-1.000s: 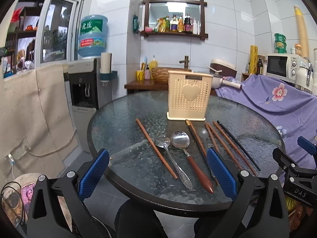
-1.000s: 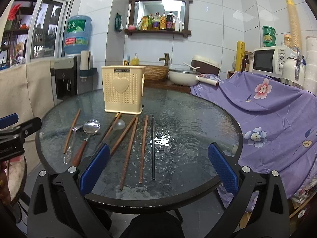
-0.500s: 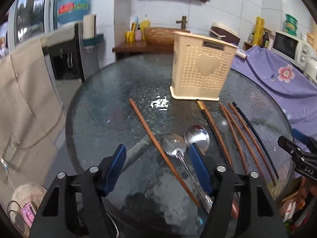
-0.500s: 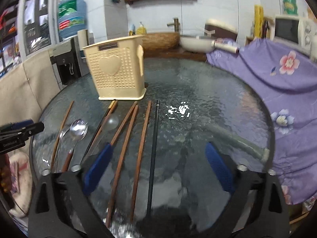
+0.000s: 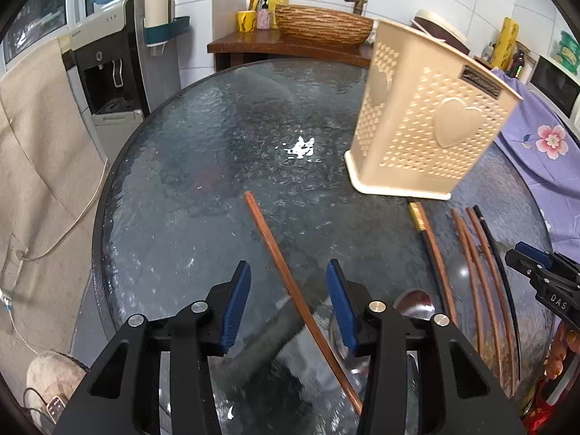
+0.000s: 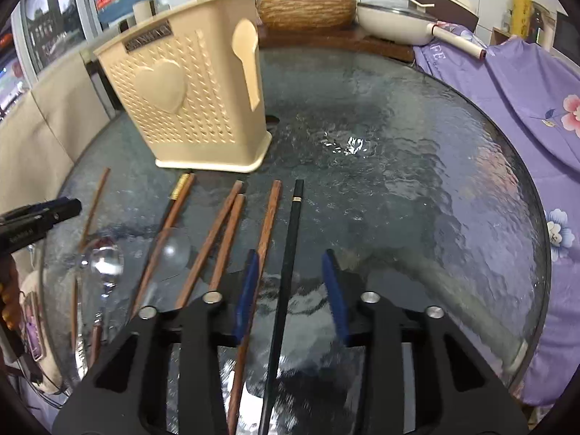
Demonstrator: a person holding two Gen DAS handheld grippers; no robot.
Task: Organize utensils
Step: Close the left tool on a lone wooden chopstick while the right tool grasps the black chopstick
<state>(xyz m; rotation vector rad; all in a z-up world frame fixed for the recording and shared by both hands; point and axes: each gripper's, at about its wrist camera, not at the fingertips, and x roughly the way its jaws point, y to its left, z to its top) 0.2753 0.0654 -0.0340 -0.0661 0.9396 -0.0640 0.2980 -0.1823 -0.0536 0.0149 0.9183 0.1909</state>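
On the round glass table stands a cream utensil holder. My left gripper hangs low over a single brown chopstick, which runs between its closing jaws; the pads do not touch it. My right gripper straddles a black chopstick, its jaws also closing, with gaps on both sides. A brown chopstick passes by its left pad. Several more brown chopsticks and spoons lie between the two grippers.
A purple floral cloth covers something at the table's right. A water dispenser and a beige cloth stand to the left. Behind the table is a wooden counter with a pan and a woven basket.
Both grippers moved forward over the table and tipped downward. Their jaws narrowed from wide open. The left now straddles the lone brown chopstick, the right the black one.
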